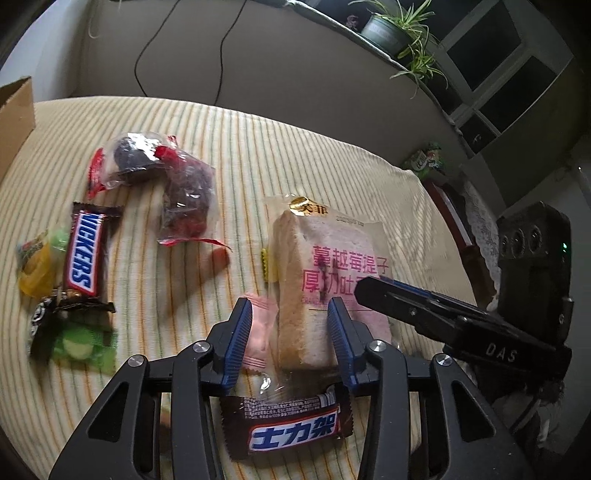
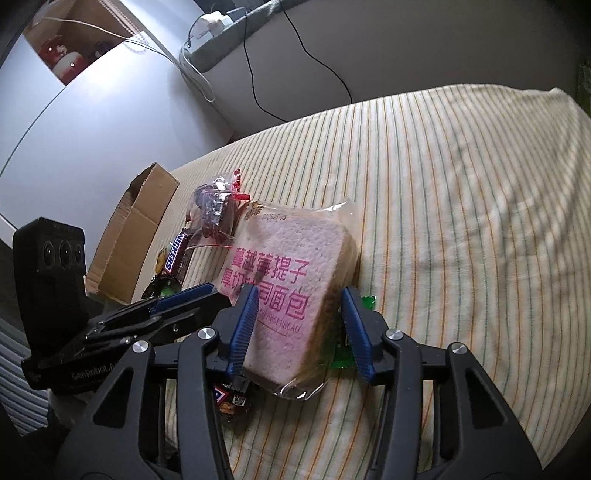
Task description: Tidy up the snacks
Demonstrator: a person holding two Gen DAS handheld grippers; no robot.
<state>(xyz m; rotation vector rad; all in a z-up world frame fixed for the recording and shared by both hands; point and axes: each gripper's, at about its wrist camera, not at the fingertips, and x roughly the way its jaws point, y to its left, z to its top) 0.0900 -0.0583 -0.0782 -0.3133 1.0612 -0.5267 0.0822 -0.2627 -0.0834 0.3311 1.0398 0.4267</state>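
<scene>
A packaged slice of toast bread [image 1: 325, 273] with pink lettering lies on the striped cloth; it also shows in the right wrist view [image 2: 288, 280]. My left gripper [image 1: 290, 314] is open, its fingers on either side of the bread's near end. My right gripper [image 2: 299, 306] is open, straddling the bread from the other side; it shows in the left wrist view [image 1: 373, 284]. A pink candy [image 1: 258, 332], a Snickers bar [image 1: 85, 254], a second Snickers with Chinese lettering [image 1: 291, 424], clear bags of dark sweets [image 1: 184, 195] and green and yellow candies [image 1: 81, 347] lie around.
An open cardboard box [image 2: 136, 229] stands at the left edge of the table. A green packet [image 2: 354, 332] lies under the bread's right side. A wall with black cables is behind the table. Potted plants [image 1: 399, 29] sit on a sill at the back right.
</scene>
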